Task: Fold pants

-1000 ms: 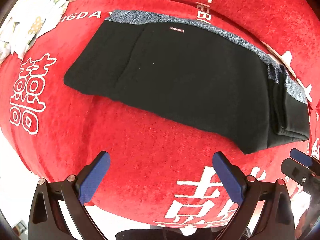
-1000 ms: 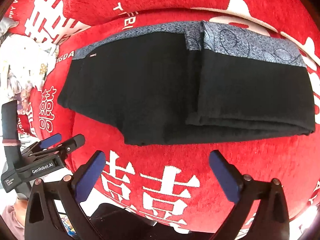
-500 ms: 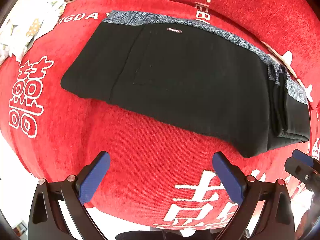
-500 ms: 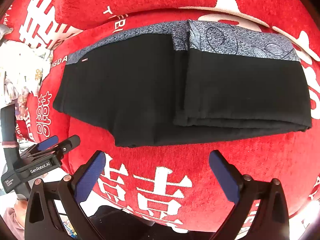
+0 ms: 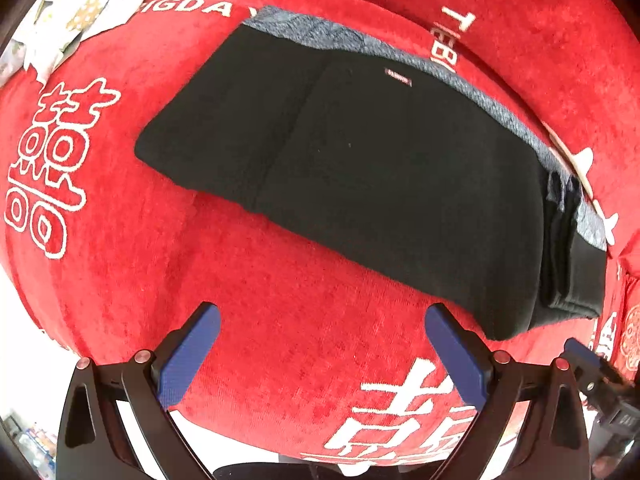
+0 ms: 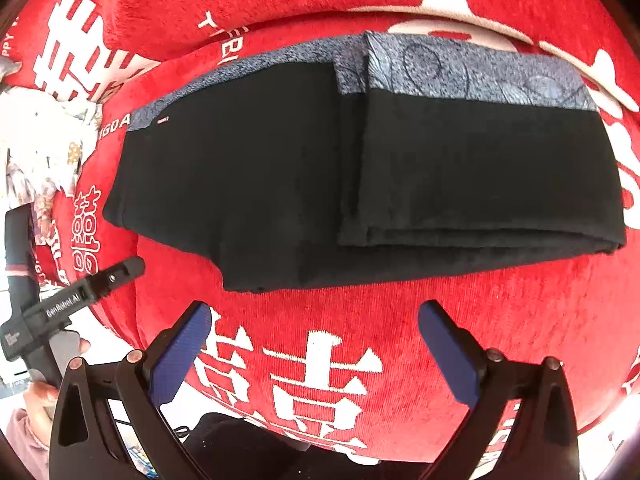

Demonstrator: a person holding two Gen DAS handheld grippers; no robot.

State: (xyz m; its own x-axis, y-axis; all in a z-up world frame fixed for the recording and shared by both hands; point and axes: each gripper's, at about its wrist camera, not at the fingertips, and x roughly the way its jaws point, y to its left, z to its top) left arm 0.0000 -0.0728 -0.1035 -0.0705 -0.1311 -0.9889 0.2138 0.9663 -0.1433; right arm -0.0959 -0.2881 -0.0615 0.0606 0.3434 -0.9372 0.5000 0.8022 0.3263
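The black pants (image 5: pixel 360 184) with a grey patterned side band lie flat on the red cloth, their right end folded over into a thicker stack (image 6: pixel 480 172). A small label (image 5: pixel 398 77) sits near the band. My left gripper (image 5: pixel 320 352) is open and empty, hovering above the red cloth just before the pants' near edge. My right gripper (image 6: pixel 314 344) is open and empty too, before the near edge of the folded part. The left gripper's body also shows in the right wrist view (image 6: pixel 76 300) at the left.
The red cloth (image 5: pixel 248 288) with white characters covers a raised surface whose near edge falls off below both grippers. A white floral fabric (image 5: pixel 76 12) lies at the far left. The right gripper's tip (image 5: pixel 592 364) shows at the lower right of the left wrist view.
Both grippers have shifted slightly; the pants now sit further right in the left view and a little closer in the right view. The pants themselves lie unchanged.
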